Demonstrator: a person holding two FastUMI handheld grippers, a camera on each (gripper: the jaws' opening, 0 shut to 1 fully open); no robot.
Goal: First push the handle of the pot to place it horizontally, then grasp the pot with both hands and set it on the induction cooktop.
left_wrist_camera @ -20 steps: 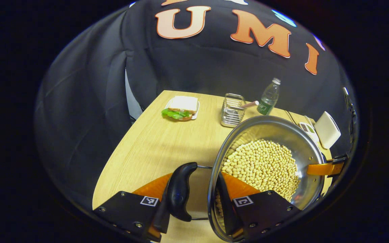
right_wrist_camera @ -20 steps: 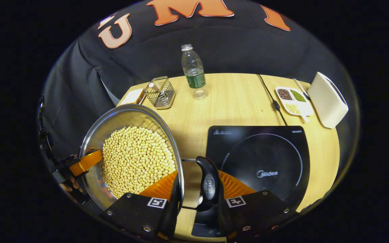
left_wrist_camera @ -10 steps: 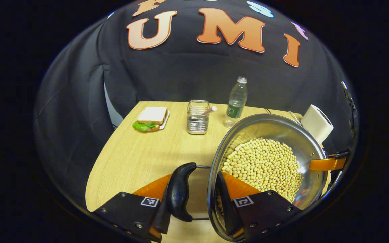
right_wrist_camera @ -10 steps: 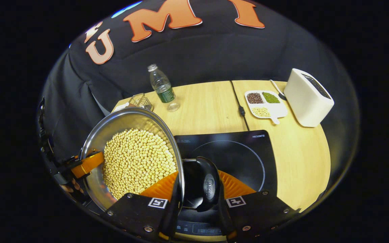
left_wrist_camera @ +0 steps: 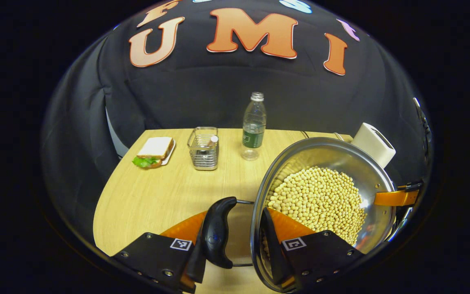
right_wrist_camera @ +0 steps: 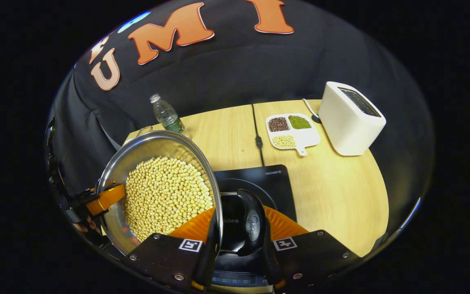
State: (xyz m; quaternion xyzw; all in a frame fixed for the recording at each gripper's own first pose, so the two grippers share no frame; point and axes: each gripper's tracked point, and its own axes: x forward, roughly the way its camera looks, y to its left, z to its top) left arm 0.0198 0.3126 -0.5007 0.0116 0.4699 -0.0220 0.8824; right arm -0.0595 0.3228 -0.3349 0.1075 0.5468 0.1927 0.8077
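A steel pot [left_wrist_camera: 324, 152] full of soybeans [left_wrist_camera: 316, 200] hangs above the wooden table [left_wrist_camera: 157, 196], held from both sides. My left gripper [left_wrist_camera: 237, 217] is shut across the pot's black side handle [left_wrist_camera: 218, 234] and rim, one finger outside the handle and one inside the pot. My right gripper [right_wrist_camera: 239, 216] is shut the same way on the opposite handle [right_wrist_camera: 252, 224]. Under that handle lies the black induction cooktop [right_wrist_camera: 273, 183], its left part hidden beneath the pot [right_wrist_camera: 145, 149]. Each view shows the other gripper's finger on the far rim: right gripper [left_wrist_camera: 396, 198], left gripper [right_wrist_camera: 105, 199].
At the back of the table stand a sandwich on a plate [left_wrist_camera: 153, 150], a wire basket [left_wrist_camera: 204, 149] and a water bottle [left_wrist_camera: 253, 126]. A white toaster [right_wrist_camera: 351, 118], a divided dish of beans [right_wrist_camera: 292, 130] and a black cable [right_wrist_camera: 258, 136] lie behind the cooktop.
Both grippers have carried the pot to the right. In the right gripper view the cooktop has slid leftward under the pot and handle; the toaster and dish have come nearer.
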